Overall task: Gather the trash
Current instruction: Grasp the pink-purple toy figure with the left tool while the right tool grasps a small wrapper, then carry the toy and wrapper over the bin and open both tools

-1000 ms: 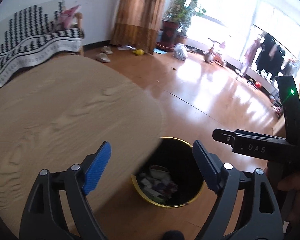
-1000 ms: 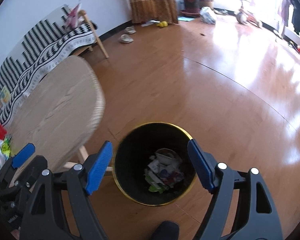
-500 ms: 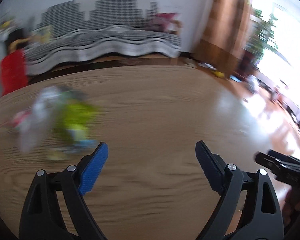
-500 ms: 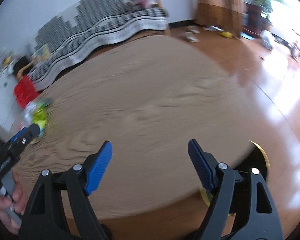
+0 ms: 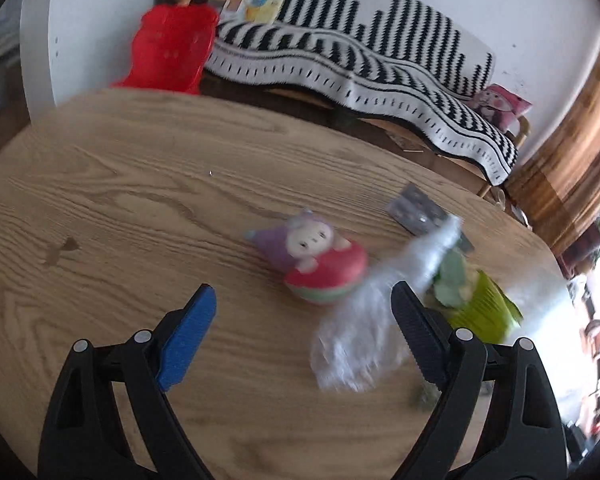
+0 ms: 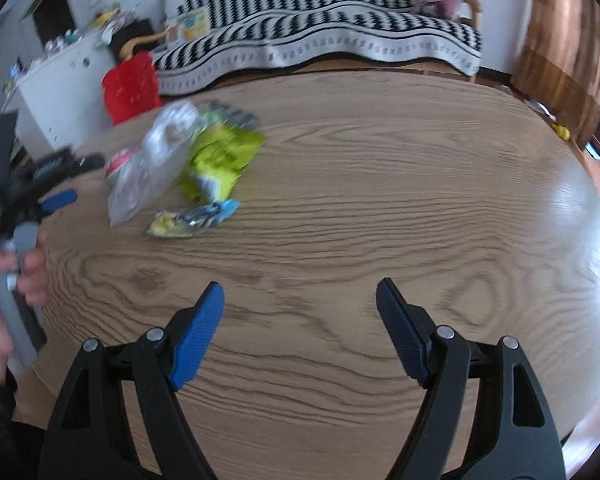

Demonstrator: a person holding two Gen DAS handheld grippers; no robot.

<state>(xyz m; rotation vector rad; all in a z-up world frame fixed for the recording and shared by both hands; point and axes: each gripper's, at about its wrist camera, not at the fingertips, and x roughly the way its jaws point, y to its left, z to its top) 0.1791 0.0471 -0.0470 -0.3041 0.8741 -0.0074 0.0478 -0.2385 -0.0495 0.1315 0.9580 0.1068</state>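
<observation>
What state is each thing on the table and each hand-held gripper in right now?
left hand-held gripper: open, empty, over the table
right hand-held gripper: open, empty
clear plastic bag: crumpled, lying flat
green wrapper: crumpled, lying flat
roly-poly toy: tipped on its side
blue-yellow wrapper: flattened

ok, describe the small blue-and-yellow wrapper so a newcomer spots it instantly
On the oval wooden table, find the trash cluster at its left end. The wrapper is the cluster's nearest piece to the right wrist camera, flat in front of the lime-green packet. It is the only blue-and-yellow one.
</observation>
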